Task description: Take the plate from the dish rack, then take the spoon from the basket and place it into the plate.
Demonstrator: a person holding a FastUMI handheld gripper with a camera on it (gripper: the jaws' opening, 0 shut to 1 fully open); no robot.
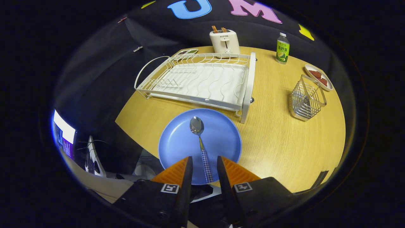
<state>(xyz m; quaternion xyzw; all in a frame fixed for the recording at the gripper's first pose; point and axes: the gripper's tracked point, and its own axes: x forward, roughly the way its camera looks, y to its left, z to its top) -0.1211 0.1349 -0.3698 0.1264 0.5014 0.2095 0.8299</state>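
A blue plate (180,142) lies on the wooden table just ahead of my fingers. On it rests a metal spoon (199,139), bowl pointing away toward the rack, its checked handle running back into the gap between my fingers. My gripper (204,160) hovers above the plate's near rim, open, with neither finger touching the handle. The white wire dish rack (196,79) stands beyond the plate and holds no dishes. A wire basket (306,98) stands to the right of the rack.
A white toaster (224,41) with toast sits behind the rack. A green bottle (282,48) and a small dish with red pieces (319,77) stand at the far right. The table's near edge lies just under my fingers; a lit screen (63,133) is off to the left.
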